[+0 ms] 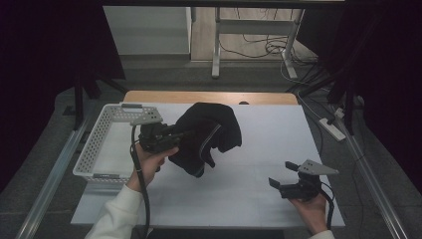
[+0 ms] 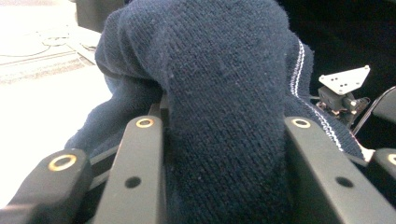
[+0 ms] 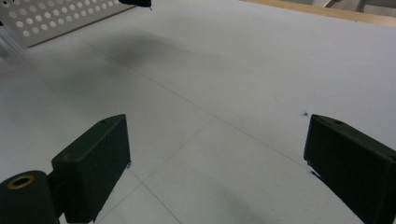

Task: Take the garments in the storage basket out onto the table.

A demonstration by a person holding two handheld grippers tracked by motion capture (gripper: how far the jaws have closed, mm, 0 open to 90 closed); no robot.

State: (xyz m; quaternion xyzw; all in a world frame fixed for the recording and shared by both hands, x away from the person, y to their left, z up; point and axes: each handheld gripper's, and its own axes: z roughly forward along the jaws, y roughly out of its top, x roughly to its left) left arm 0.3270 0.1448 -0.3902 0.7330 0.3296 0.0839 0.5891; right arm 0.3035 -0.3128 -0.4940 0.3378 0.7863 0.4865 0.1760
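A dark navy knit garment [image 1: 211, 133] with a thin white stripe hangs bunched above the middle of the white table [image 1: 268, 134]. My left gripper [image 1: 180, 134] is shut on its left side and holds it off the surface. In the left gripper view the knit fabric [image 2: 224, 93] is pinched between both black jaws of that gripper [image 2: 224, 128]. My right gripper [image 1: 282, 174] sits low near the table's front right, open with nothing between its fingers, well apart from the garment. In the right gripper view its jaws stand wide over bare table, gripper [image 3: 217, 154].
A white perforated basket [image 1: 99, 134] stands at the table's left edge, just behind my left hand; its wall [image 3: 56, 18] appears far off in the right gripper view. Cables and desk legs lie on the floor beyond the table.
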